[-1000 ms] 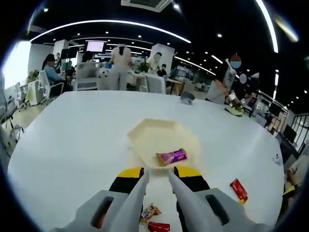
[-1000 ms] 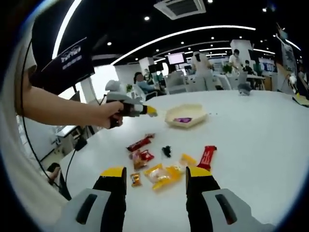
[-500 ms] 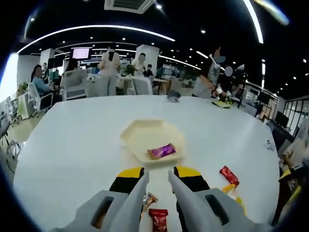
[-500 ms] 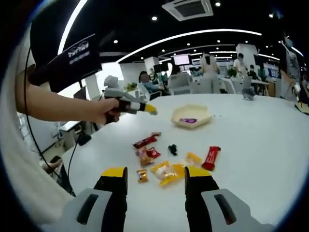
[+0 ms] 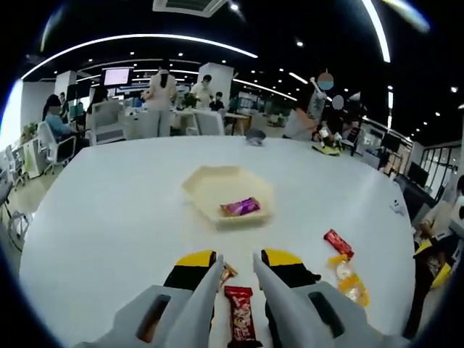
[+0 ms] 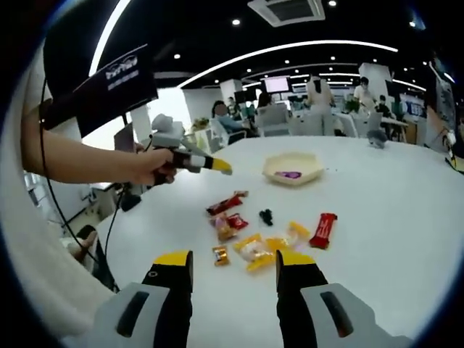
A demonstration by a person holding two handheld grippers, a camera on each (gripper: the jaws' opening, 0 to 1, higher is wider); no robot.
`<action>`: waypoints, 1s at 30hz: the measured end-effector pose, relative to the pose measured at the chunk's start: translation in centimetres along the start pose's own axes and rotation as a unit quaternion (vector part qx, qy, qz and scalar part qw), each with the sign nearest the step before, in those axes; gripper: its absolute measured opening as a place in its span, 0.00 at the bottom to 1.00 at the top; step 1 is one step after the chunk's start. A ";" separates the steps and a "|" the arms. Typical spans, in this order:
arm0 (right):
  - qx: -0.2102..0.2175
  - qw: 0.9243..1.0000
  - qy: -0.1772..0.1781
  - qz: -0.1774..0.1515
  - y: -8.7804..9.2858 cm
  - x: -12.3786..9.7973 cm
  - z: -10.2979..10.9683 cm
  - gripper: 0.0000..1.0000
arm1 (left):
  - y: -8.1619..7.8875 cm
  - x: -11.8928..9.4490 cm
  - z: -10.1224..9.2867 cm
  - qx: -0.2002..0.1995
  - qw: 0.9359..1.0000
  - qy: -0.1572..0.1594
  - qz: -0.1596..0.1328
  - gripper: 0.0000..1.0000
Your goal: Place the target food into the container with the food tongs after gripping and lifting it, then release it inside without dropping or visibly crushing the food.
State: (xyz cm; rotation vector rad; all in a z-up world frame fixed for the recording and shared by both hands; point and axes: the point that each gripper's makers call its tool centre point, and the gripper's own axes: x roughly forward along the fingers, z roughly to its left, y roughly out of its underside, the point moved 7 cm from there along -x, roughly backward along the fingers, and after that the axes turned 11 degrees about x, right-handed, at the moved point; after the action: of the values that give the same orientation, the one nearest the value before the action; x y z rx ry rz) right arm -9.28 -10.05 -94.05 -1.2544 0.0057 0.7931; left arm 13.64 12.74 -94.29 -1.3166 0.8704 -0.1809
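Note:
A cream hexagonal tray (image 5: 210, 187) sits mid-table with a purple candy packet (image 5: 241, 207) lying inside it. My left gripper (image 5: 238, 259) hovers short of the tray, above a red bar (image 5: 243, 319) and a small gold candy (image 5: 227, 273); its jaws stand a narrow gap apart with nothing between them. In the right gripper view a hand holds that left gripper (image 6: 220, 166) above the table, left of the tray (image 6: 293, 165). My right gripper (image 6: 232, 264) is open wide and empty, just short of a yellow packet (image 6: 255, 250).
Snacks lie scattered on the white table: a long red packet (image 6: 226, 204), a red-orange packet (image 6: 230, 223), a small black item (image 6: 266, 216), a red bar (image 6: 323, 229), a gold candy (image 6: 220, 254). People and desks stand beyond the table's far edge.
The left gripper has drawn back from the tray, so the tray looks farther and more snacks show beneath it. The purple packet stays in the tray. The right gripper has barely moved.

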 end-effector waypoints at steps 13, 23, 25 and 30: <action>0.021 1.000 -0.008 -0.012 -0.7 0.5 -0.1 0.52 | 1.5 -0.8 -0.7 -0.012 1.000 -0.004 0.020 0.24; 0.017 1.000 -0.007 -0.022 -1.2 0.8 -0.4 0.52 | 2.1 -0.9 -1.0 -0.010 1.000 -0.005 0.025 0.25; 0.024 0.999 0.000 -0.026 -1.2 0.8 -0.7 0.52 | 2.3 -0.9 -1.0 -0.008 1.000 -0.003 0.028 0.25; 0.024 0.999 0.004 -0.021 -0.7 0.6 -0.4 0.51 | 2.9 -0.7 -1.3 -0.004 0.999 -0.001 0.041 0.26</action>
State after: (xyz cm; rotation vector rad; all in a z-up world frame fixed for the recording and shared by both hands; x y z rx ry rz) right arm -8.34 -10.15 -93.87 -1.2088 0.0042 0.7480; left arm 11.33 12.95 -96.57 -1.2856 0.9237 -0.1119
